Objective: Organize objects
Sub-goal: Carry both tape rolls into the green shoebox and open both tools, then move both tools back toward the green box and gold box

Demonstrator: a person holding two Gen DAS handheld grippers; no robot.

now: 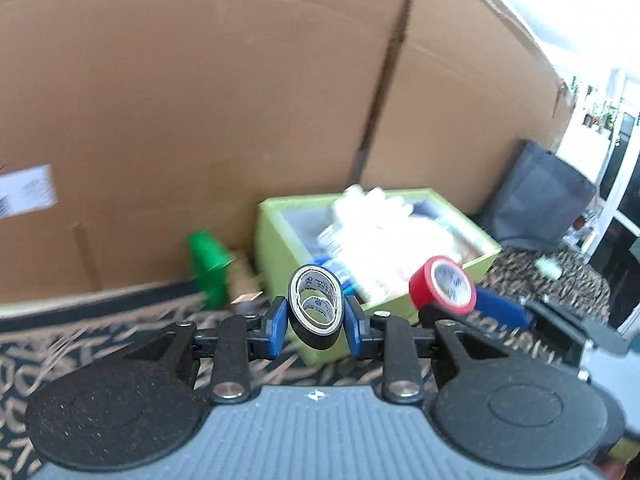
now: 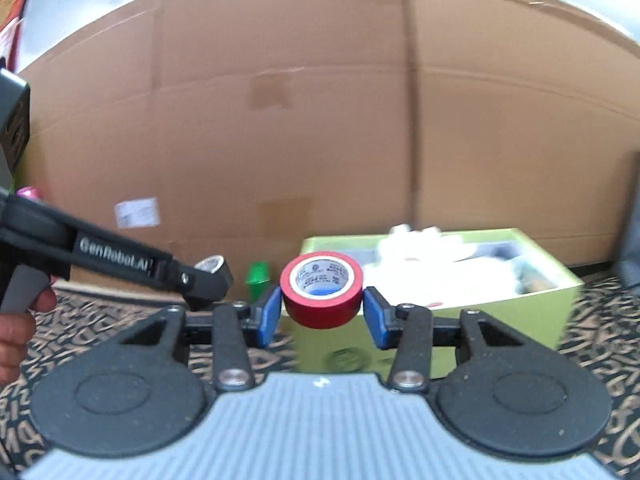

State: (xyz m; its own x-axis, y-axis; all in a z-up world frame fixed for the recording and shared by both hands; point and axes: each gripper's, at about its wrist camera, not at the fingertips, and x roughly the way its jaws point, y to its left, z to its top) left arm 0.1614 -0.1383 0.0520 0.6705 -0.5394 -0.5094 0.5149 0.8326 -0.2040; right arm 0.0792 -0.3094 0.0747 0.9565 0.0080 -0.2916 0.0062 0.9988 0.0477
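My left gripper [image 1: 316, 322] is shut on a black tape roll [image 1: 315, 306], squeezed oval, with a smaller roll inside its core. It is held above the patterned surface in front of a green box [image 1: 280, 224]. My right gripper [image 2: 320, 314] is shut on a red tape roll [image 2: 321, 289], held in front of the same green box [image 2: 560, 292]. The red roll also shows in the left wrist view [image 1: 442, 285], and the black roll in the right wrist view [image 2: 214, 268]. The box holds white items and packets.
A large cardboard box [image 1: 200, 100] stands right behind the green box. A green object [image 1: 210, 268] sits left of the green box. A dark bag [image 1: 540, 200] stands at the right. The surface is a dark patterned cloth [image 2: 592, 328].
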